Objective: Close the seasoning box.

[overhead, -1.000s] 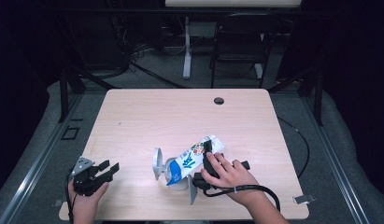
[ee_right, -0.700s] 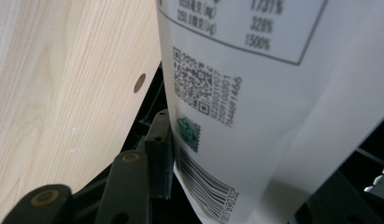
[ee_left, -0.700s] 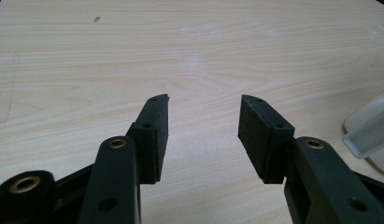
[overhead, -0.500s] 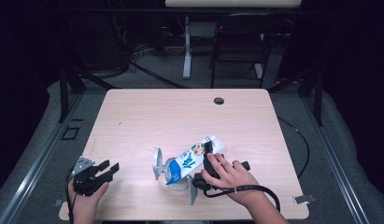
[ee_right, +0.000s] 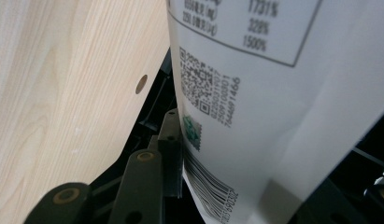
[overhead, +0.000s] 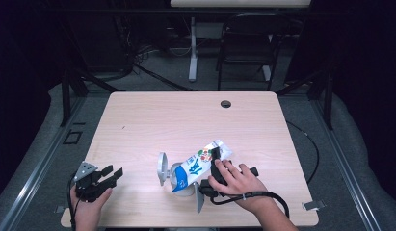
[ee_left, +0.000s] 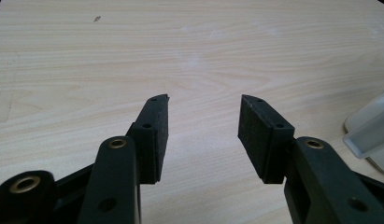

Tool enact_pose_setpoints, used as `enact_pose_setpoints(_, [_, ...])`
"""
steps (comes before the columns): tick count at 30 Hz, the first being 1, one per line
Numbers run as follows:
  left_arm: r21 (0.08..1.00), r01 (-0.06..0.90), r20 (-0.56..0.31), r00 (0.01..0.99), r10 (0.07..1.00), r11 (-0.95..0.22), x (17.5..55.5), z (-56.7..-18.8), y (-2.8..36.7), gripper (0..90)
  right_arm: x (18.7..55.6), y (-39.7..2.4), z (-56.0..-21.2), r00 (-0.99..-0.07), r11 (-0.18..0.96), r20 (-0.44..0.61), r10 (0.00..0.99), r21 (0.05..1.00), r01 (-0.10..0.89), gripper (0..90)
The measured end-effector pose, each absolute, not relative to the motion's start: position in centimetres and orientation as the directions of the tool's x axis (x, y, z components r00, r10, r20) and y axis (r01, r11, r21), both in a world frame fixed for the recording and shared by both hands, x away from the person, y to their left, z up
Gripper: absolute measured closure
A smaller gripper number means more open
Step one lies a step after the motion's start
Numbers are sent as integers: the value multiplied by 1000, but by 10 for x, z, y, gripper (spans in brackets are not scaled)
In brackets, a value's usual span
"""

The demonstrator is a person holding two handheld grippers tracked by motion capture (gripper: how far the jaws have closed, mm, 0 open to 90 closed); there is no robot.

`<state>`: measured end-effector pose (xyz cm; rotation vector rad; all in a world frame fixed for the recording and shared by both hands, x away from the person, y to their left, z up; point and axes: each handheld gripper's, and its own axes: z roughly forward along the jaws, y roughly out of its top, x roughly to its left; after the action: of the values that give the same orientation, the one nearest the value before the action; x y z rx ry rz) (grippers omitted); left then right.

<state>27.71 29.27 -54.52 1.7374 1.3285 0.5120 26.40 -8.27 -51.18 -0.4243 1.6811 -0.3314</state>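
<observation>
A milk carton (overhead: 198, 166) with blue and white print leans tilted, its lower end over a white cup (overhead: 180, 179) near the table's front edge. My right gripper (overhead: 215, 162) grips the carton's upper part from the right. In the right gripper view the carton (ee_right: 255, 93) sits between the jaws of the right gripper (ee_right: 255, 154), and the left pad (ee_right: 173, 158) presses on its printed side. These jaws have just been closing on it. My left gripper (overhead: 113, 171) rests at the front left, open and empty; its pads (ee_left: 154, 135) stand wide apart over bare wood.
A white disc-shaped lid (overhead: 161, 168) stands on edge left of the cup; a white part (ee_left: 367, 130) shows at the right edge of the left gripper view. The wooden table (overhead: 186, 120) has a cable hole (overhead: 226, 103) at the back. Chairs stand beyond.
</observation>
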Motion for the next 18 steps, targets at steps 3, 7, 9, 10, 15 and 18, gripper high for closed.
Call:
enact_pose_setpoints(3, [822, 566, -176, 347, 921, -57, 277, -545, 293, 533, 264, -83, -512, -126, 889, -880, -458, -450, -87, 667])
enact_pose_setpoints(7, [823, 566, -176, 346, 922, -56, 277, -545, 293, 532, 263, -83, -512, -125, 888, -880, -459, -450, -89, 688])
enact_pose_setpoints(9, [822, 566, -176, 345, 922, -55, 277, -545, 293, 532, 263, -83, -512, -125, 889, -880, -458, -449, -90, 695])
enact_pose_setpoints(10, [822, 567, -177, 344, 922, -54, 277, -546, 293, 532, 263, -83, -512, -125, 890, -881, -456, -447, -90, 697])
enact_pose_setpoints(15, [823, 566, -176, 345, 922, -55, 277, -545, 293, 532, 262, -82, -511, -131, 893, -884, -449, -442, -83, 722])
enact_pose_setpoints(18, [822, 567, -177, 345, 922, -54, 277, -545, 293, 533, 262, -82, -510, -139, 899, -889, -437, -430, -80, 737])
